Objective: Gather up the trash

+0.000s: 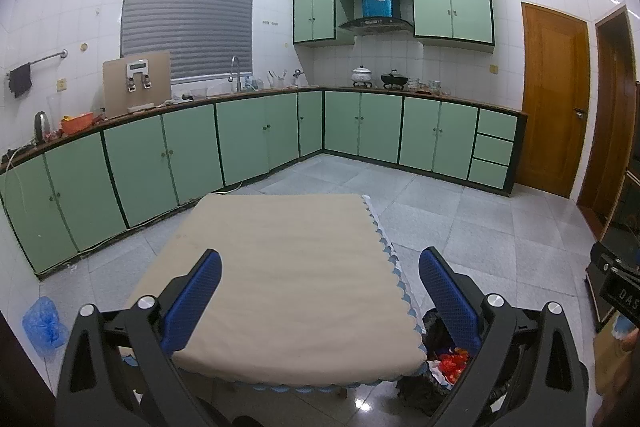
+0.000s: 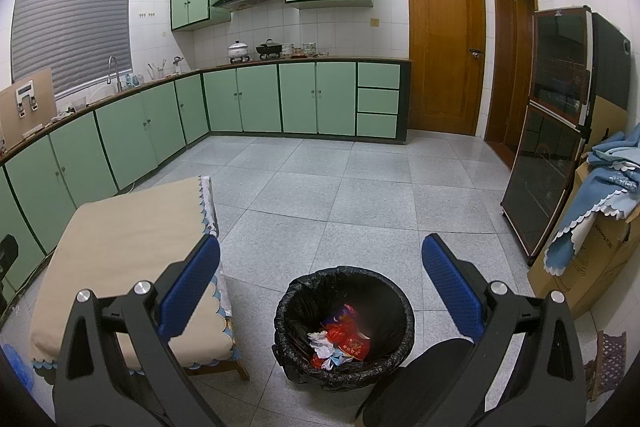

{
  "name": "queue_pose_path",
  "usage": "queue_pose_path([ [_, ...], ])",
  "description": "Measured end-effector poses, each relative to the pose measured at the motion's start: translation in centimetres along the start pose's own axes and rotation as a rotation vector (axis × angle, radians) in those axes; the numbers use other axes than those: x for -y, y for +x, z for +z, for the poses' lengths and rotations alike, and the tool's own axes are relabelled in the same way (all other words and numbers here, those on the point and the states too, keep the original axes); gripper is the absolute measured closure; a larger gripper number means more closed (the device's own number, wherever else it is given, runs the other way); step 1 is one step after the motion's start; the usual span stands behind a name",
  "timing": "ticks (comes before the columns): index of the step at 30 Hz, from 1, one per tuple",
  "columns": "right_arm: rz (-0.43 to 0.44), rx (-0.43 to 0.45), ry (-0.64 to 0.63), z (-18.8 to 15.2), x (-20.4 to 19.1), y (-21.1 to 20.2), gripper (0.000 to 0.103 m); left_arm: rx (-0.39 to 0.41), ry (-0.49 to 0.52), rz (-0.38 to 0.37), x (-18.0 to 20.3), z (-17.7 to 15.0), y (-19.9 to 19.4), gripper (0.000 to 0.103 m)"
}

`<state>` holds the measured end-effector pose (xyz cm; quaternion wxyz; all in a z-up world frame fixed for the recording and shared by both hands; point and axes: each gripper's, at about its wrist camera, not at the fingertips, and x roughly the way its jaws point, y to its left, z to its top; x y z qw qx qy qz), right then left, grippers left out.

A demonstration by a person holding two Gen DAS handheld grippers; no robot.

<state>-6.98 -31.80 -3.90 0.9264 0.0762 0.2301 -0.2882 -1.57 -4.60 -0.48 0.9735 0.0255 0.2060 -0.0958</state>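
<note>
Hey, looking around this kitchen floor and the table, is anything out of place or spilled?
One thing: a crumpled blue plastic bag lies loose on the floor left of the table, not in the lined trash bin. Nothing looks spilled; the wrappers sit inside the bin.

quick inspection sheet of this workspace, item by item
surface: low table under a beige cloth, top bare
job's things: trash bin with black liner on the floor right of the table, holding red wrappers and crumpled paper
clutter: blue plastic bag on the floor left of the table
grippers: left gripper open, empty, over the table; right gripper open, empty, above the bin
cables: cord along the base cabinets
surroundings: green cabinets, wooden door, dark glass cabinet
</note>
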Motion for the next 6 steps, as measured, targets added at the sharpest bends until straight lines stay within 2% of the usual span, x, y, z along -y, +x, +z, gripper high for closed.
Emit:
queue_pose_path([
  [6,-0.001,0.0,0.0,-0.01,0.02,-0.02,0.005,0.002,-0.004,-0.005,-0.05,0.51,-0.05,0.006],
])
